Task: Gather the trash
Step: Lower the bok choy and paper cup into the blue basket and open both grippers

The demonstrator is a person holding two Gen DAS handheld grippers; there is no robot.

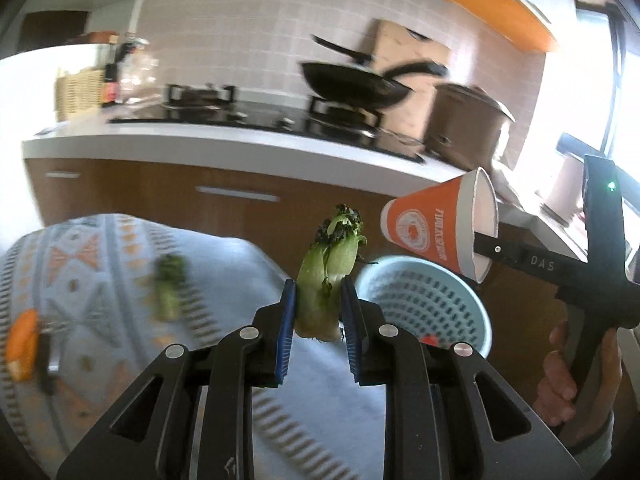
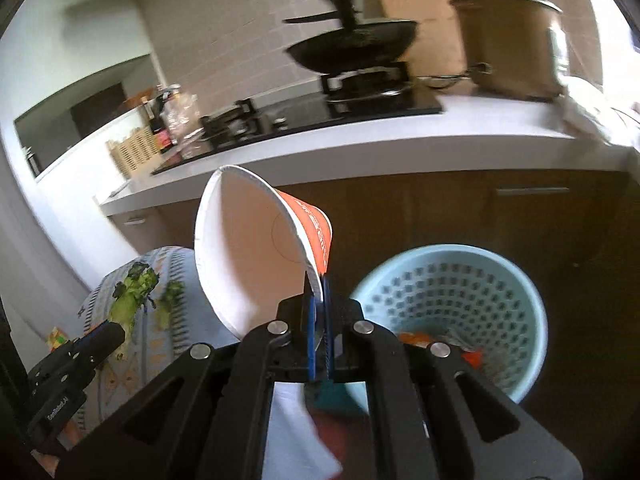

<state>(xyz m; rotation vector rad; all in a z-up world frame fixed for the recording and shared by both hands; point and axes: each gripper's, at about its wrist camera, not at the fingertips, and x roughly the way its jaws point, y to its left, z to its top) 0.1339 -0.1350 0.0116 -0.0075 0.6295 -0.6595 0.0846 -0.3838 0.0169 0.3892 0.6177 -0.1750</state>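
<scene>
Countertop [image 1: 224, 140] spans the back of both views, white on top with brown cabinet fronts below; we see a black hob on it carrying a dark wok [image 1: 352, 84], and beside that a brown lidded pot [image 2: 508, 36]. Nearer to us lies a table under a patterned cloth [image 1: 100, 264] in pale blue with orange shapes, and just off its edge, lower down, stands a light blue perforated basket [image 2: 448, 304] with some orange and red scraps in its bottom.

Our right gripper [image 2: 319, 312] has its jaws pressed together on the rim wall of an orange and white paper cup [image 2: 256, 248], which is tipped on its side with its mouth toward the table; the cup hangs above and just beside the basket's rim. In the left wrist view a hand [image 1: 568, 364] grips that tool's handle.

Our left gripper [image 1: 318, 316] is narrowly parted, its blue pads clamped on the pale base of a bok choy stub [image 1: 328, 276], leafy end upward, near the basket and over the cloth's edge. A second green scrap [image 1: 168, 284] and an orange piece [image 1: 22, 340] lie blurred on the cloth.
</scene>
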